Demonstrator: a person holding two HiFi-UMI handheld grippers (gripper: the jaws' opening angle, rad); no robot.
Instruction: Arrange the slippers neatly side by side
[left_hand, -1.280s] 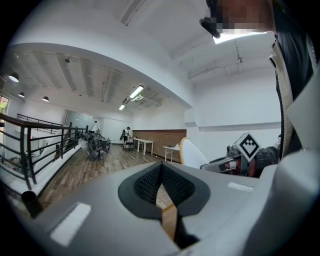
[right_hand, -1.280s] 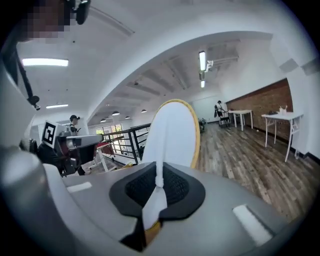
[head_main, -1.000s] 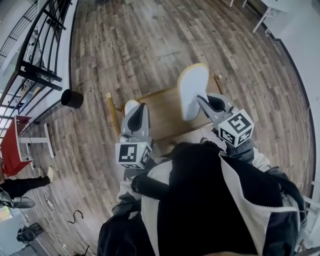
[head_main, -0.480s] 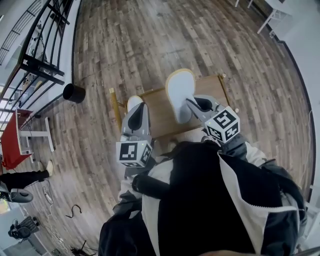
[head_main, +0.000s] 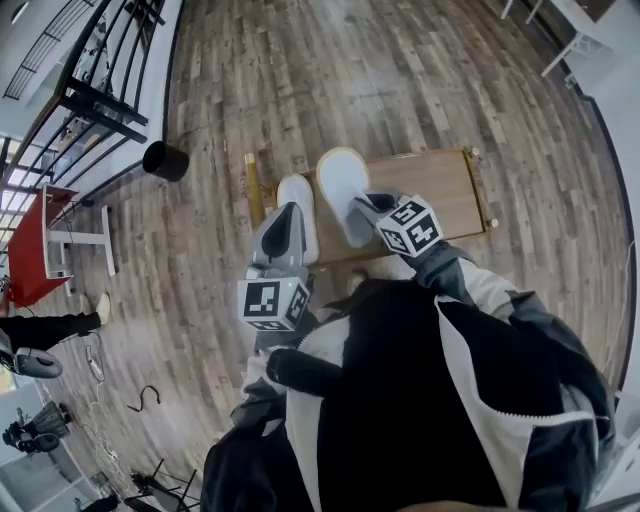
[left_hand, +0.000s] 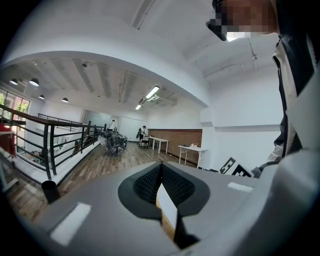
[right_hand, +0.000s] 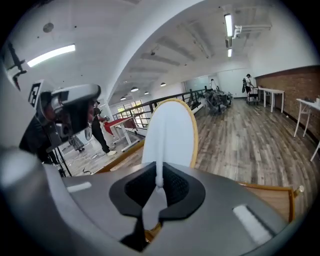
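White left slipper (head_main: 301, 196), right slipper (head_main: 340, 180): two, held by two hand-held grippers (head_main: 289, 213) (head_main: 360, 206).

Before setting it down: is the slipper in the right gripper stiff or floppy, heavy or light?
Probably stiff: the slipper, pinched at one end by the right gripper, stands out without drooping. Likely light: it looks thin. It could swivel in that pinch.
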